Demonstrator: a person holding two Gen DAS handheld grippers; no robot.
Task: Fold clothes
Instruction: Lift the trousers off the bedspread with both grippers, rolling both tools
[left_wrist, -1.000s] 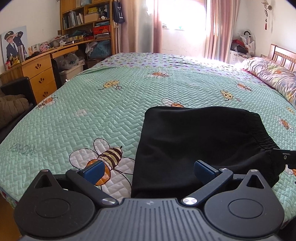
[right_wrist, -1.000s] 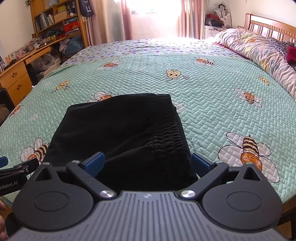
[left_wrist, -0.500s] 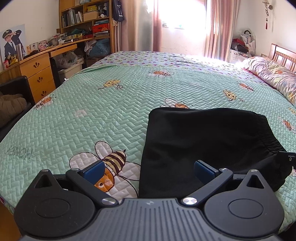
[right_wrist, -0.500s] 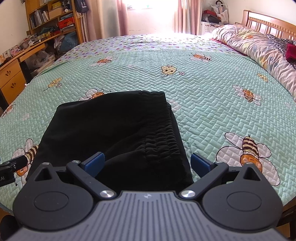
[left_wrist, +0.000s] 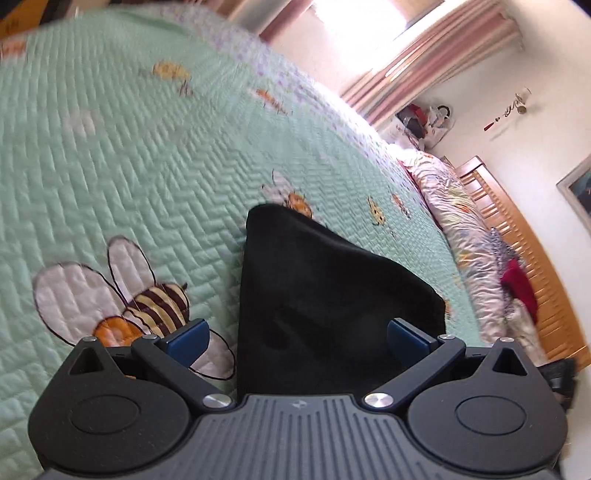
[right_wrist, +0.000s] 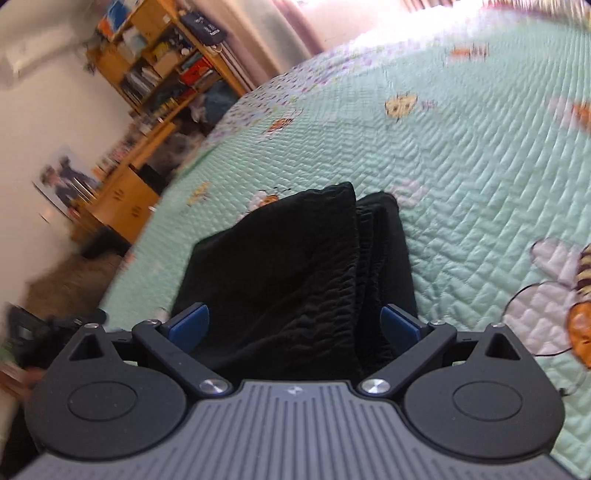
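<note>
One folded black garment (left_wrist: 325, 306) lies on the green bee-pattern bedspread (left_wrist: 122, 173), near its front edge, with two grippers above it.

The left gripper (left_wrist: 297, 338) is spread wide and grasps nothing; its two blue pads stand apart over the garment's left edge and one large embroidered bee (left_wrist: 147, 306). The right gripper (right_wrist: 293, 325) is also spread and empty, with the garment's gathered elastic waistband (right_wrist: 364, 266) between its pads. One pillow (left_wrist: 461, 218) lies along the bedspread's right edge.
</note>
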